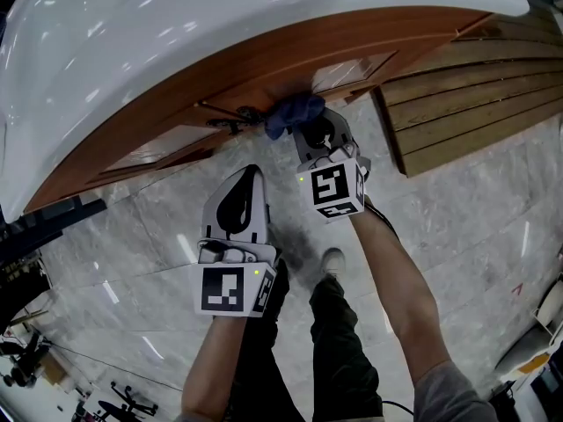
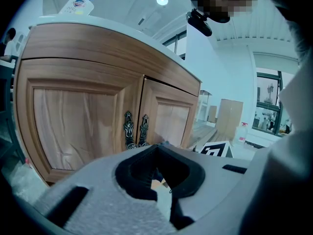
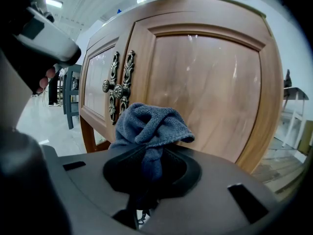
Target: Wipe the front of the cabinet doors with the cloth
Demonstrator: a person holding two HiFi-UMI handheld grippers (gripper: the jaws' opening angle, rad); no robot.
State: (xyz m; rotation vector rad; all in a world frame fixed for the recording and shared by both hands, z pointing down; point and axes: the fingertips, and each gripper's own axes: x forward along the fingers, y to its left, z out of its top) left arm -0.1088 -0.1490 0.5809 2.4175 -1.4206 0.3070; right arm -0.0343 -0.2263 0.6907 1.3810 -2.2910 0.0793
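The wooden cabinet has two doors with ornate metal handles [image 1: 230, 117] where they meet. A bunched blue cloth [image 1: 295, 112] is held in my right gripper [image 1: 312, 128], which is shut on it. In the right gripper view the cloth [image 3: 149, 126] sticks up from the right gripper [image 3: 149, 153] in front of the right door [image 3: 210, 92], just right of the handles [image 3: 117, 87]. My left gripper [image 1: 253, 172] hangs lower and further from the cabinet, shut with nothing in it. The left gripper view faces both doors and their handles [image 2: 136, 130] over the left gripper [image 2: 159, 148].
A white countertop [image 1: 176, 25] overhangs the doors, with a bottle [image 2: 77, 5] on it. Wooden planking [image 1: 475, 95] lies to the cabinet's right. The person's legs and a shoe [image 1: 332, 262] stand on the marble floor below the grippers. A dark chair [image 3: 71, 92] is off to the left.
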